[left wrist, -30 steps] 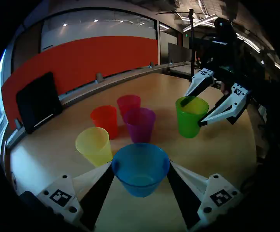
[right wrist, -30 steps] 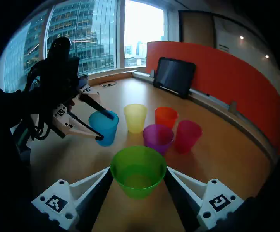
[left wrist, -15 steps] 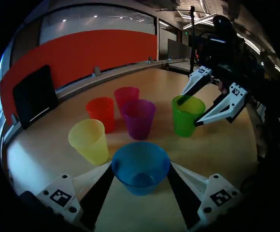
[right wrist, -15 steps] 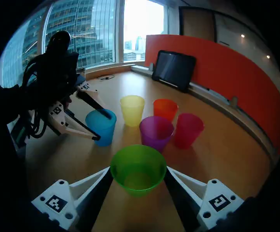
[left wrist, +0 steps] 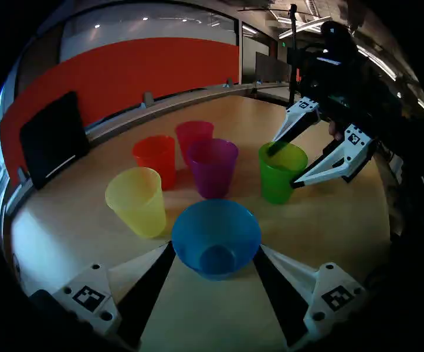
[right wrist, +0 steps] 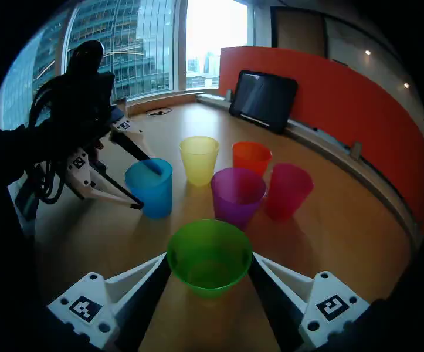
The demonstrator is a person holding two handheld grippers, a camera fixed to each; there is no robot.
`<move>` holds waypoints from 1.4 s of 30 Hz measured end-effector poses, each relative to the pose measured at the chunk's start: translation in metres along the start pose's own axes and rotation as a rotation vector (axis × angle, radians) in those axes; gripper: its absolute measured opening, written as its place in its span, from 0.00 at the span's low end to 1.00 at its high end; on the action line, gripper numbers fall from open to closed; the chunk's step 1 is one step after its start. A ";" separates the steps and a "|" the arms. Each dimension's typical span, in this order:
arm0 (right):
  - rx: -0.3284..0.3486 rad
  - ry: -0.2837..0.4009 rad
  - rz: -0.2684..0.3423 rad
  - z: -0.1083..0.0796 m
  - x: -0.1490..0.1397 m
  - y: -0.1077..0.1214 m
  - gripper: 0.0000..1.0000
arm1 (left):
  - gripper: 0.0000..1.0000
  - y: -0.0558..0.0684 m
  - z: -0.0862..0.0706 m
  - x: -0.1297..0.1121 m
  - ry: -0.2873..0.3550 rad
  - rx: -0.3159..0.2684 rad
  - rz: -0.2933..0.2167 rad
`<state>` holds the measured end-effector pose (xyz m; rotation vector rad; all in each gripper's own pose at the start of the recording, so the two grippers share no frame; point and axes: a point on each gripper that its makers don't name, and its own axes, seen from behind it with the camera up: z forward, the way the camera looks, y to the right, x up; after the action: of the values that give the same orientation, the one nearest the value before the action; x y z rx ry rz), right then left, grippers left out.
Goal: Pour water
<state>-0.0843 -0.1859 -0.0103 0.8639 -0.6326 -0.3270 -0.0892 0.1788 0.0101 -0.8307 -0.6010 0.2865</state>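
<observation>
My left gripper [left wrist: 214, 249] is shut on a blue cup [left wrist: 216, 234], held upright between its fingers over the wooden table [left wrist: 341, 223]. In the right gripper view the same blue cup [right wrist: 150, 186] sits in that gripper [right wrist: 144, 188] at the left. My right gripper [right wrist: 210, 258] is shut on a green cup [right wrist: 210, 252]. It appears again at the right of the left gripper view as the right gripper [left wrist: 281, 170] clasping the green cup [left wrist: 280, 173]. A little liquid seems to lie in the bottom of both cups.
Yellow [left wrist: 136, 199], orange [left wrist: 154, 158], pink [left wrist: 194, 136] and purple [left wrist: 212, 165] cups stand clustered between the two held cups. A black tablet [right wrist: 263, 108] leans at the table's far edge by an orange wall. A person in dark clothing [right wrist: 65, 129] holds the grippers.
The left gripper with the blue cup has shifted slightly lower and nearer the cluster. The right gripper keeps its hold on the green cup and has barely moved.
</observation>
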 end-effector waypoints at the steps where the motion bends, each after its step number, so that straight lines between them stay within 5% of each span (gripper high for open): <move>1: 0.000 -0.001 0.001 0.001 -0.001 0.000 0.92 | 0.96 0.000 -0.001 -0.002 -0.004 0.001 -0.002; 18: -0.012 0.008 0.031 -0.008 -0.004 -0.001 1.00 | 0.97 -0.002 -0.021 -0.016 -0.008 0.031 -0.046; 32: -0.094 0.038 0.056 -0.064 -0.032 -0.003 1.00 | 0.97 -0.014 -0.066 -0.025 0.057 0.138 -0.114; 42: -0.218 0.146 0.102 -0.105 -0.026 0.011 1.00 | 0.96 -0.035 -0.105 -0.017 0.178 0.279 -0.174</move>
<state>-0.0374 -0.1024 -0.0621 0.6376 -0.4932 -0.2339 -0.0394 0.0849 -0.0250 -0.5247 -0.4506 0.1313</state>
